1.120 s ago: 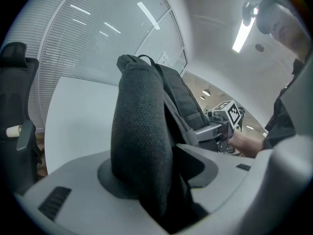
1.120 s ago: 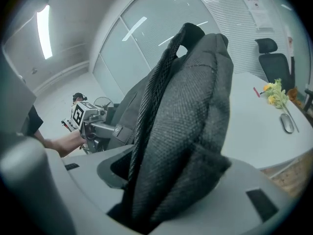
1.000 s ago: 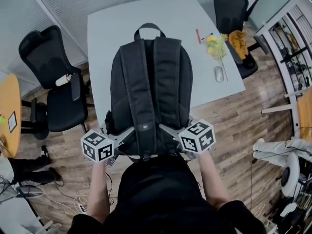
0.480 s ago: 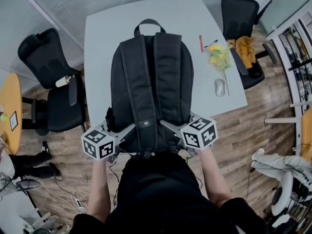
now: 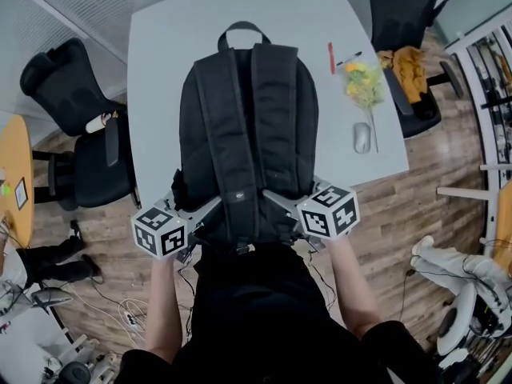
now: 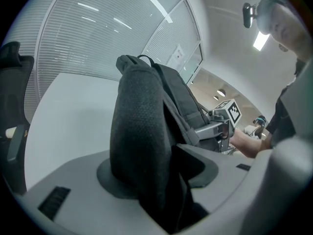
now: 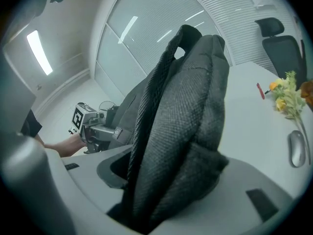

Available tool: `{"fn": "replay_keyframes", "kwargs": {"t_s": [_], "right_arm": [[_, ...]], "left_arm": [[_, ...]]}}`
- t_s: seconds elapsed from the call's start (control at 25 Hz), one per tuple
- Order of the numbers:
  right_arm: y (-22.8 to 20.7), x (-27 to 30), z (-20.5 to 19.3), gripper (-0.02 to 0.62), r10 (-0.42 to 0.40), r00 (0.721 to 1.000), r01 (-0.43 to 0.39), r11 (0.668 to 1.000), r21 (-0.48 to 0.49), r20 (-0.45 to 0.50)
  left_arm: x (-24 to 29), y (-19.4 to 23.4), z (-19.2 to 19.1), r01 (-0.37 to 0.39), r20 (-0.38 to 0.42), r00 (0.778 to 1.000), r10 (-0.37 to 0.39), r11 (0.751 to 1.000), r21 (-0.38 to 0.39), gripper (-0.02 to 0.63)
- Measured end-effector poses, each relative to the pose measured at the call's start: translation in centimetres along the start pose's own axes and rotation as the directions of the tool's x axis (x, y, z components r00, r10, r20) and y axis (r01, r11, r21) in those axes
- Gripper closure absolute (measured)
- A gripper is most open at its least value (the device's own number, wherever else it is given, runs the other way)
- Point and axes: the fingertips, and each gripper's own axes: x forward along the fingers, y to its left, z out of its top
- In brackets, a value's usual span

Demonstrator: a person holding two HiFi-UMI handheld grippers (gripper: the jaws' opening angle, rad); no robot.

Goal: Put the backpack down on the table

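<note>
Backpack of black woven fabric [image 5: 248,126], carried by its two lower corners. The left hand-held gripper [image 6: 156,173] has its jaws partly closed and pinches a bunched fold of the fabric between its grey pads. The right hand-held gripper [image 7: 166,180] grips the opposite corner in the same way. The backpack lies slanted over the pale grey desk [image 5: 156,62], with its padded shoulder straps [image 5: 276,118] facing up and its carry loop [image 5: 242,30] toward the far edge. Its base is at the near edge, and whether any part rests on the desk cannot be told. The step in hand is judged to be the lowering. To do it well, bring both hand-held grippers down together and level, so that the load does not twist. Carry the base well inside the near edge before contact. Part the jaws only once the desk bears the full weight, or the base may slide off toward the person. Keep to the bare middle of the desk: a slim red pen [image 5: 330,58], a bunch of yellow and green flowers [image 5: 364,82] and a white computer mouse [image 5: 362,137] lie at its right side, apart from the backpack. Black mesh office chairs stand at the left [image 5: 68,94] and at the far right corner [image 5: 400,6]. As for writing, a small pale emblem on a strap tab [image 5: 238,196] is too small to read. The marker cubes [image 5: 160,232] carry black-and-white square patterns, not text, and no brand is legible.
</note>
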Motion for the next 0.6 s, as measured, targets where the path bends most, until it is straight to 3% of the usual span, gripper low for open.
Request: {"fn": "replay_keyframes", "kwargs": {"t_s": [0.6], "right_arm": [[-5.1, 1.5, 3.2, 0.353, -0.062, 0.998, 0.062, 0.994, 0.094, -0.008]], "left_arm": [[4.9, 3.9, 3.8, 0.063, -0.053, 0.997, -0.063, 0.998, 0.005, 0.390]]}}
